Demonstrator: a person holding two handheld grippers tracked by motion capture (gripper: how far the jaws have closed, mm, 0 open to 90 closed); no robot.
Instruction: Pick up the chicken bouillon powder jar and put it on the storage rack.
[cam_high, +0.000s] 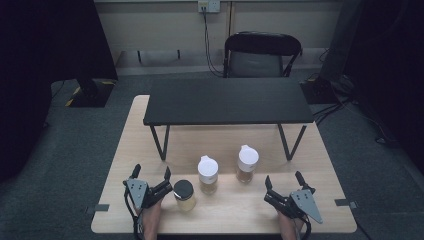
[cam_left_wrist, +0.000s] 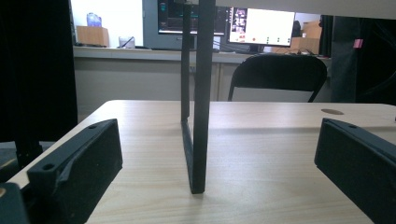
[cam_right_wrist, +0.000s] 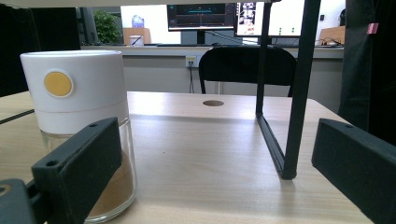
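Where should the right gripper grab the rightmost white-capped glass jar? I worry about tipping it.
Grip the tall white-capped glass jar across its round glass body below the cap, coming level from the front; it stands upright, and the right gripper is open just to its right.

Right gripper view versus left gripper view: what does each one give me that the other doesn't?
Right gripper view alone: a white-lidded jar with brown powder, a yellow dot on its lid, standing close behind one open jaw. Left gripper view alone: a brown box on the far counter. Both share the wooden table, a black shelf leg standing on it, a black chair beyond, lit monitors, and wide-open jaws with nothing between them.
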